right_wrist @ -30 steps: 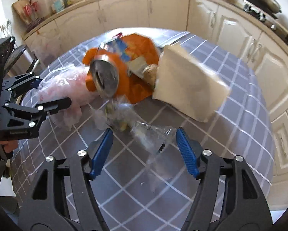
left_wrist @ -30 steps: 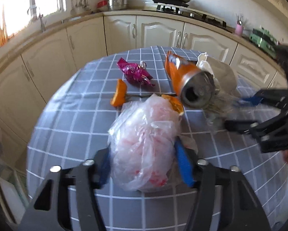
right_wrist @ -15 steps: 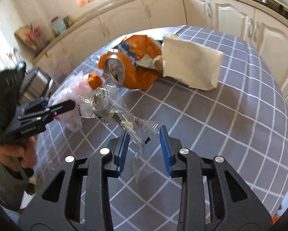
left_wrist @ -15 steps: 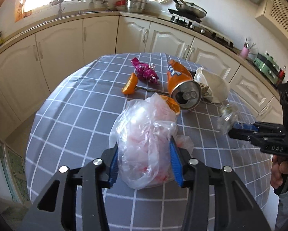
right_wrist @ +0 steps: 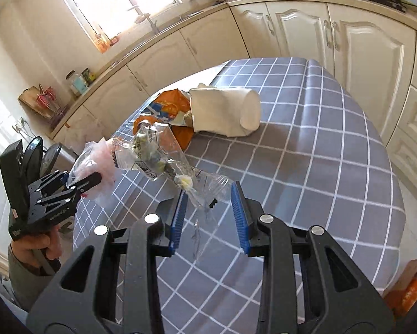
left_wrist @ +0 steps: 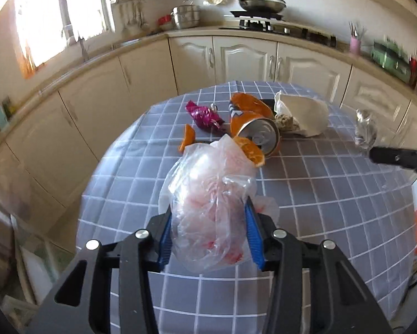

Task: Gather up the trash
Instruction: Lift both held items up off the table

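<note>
My left gripper (left_wrist: 208,222) is shut on a crumpled pink-and-white plastic bag (left_wrist: 208,189), held just above the grey checked table (left_wrist: 319,194). My right gripper (right_wrist: 209,214) is shut on a clear plastic wrapper (right_wrist: 163,156), which hangs in the air above the cloth. The left wrist view shows that wrapper (left_wrist: 364,130) at the far right. On the table lie an orange soda can (left_wrist: 260,136), two orange peels (left_wrist: 250,150) (left_wrist: 188,137), a magenta candy wrapper (left_wrist: 205,115), an orange snack bag (right_wrist: 169,105) and a white paper bag (right_wrist: 225,111).
Cream kitchen cabinets (left_wrist: 244,61) curve round the far side of the round table. A person's hand (right_wrist: 41,247) holds the left gripper at the table's left edge. Bare cloth (right_wrist: 319,167) spreads to the right of the litter.
Both grippers closed on their plastic, the left on the pink bag and the right on the clear wrapper. Both then rose and drew back from the pile.
</note>
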`<state>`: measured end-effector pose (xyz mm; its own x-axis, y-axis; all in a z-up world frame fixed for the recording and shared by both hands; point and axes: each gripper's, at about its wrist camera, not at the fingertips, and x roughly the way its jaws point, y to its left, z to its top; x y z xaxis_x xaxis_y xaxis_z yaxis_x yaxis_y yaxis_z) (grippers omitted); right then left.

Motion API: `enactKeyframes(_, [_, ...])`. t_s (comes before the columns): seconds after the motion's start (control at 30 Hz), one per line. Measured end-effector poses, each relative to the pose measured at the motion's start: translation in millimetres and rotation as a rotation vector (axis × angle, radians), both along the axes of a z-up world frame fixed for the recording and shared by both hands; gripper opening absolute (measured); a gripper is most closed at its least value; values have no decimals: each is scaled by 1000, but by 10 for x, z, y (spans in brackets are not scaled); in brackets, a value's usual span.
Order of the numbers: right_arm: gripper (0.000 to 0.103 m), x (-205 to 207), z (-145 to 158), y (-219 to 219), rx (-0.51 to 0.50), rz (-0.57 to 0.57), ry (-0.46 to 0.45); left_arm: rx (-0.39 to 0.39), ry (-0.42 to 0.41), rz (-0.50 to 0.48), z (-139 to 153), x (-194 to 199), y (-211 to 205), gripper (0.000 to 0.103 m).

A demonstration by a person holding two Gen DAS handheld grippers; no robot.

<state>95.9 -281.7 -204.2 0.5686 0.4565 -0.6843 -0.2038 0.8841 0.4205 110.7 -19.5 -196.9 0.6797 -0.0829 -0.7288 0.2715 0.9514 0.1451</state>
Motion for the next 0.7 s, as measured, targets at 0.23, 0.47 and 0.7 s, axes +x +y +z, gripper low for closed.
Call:
enactKeyframes(0.23, [32, -69, -134, 25, 26, 3, 31, 45, -33, -95, 112, -182, -264, 43])
enactKeyframes(0.47, [32, -209, -126, 131, -10, 20, 21, 178, -33, -223, 9, -400, -642, 44])
enactKeyframes(0.7, [59, -253, -183, 326, -231, 30, 52, 140, -18, -218, 28, -426, -672, 44])
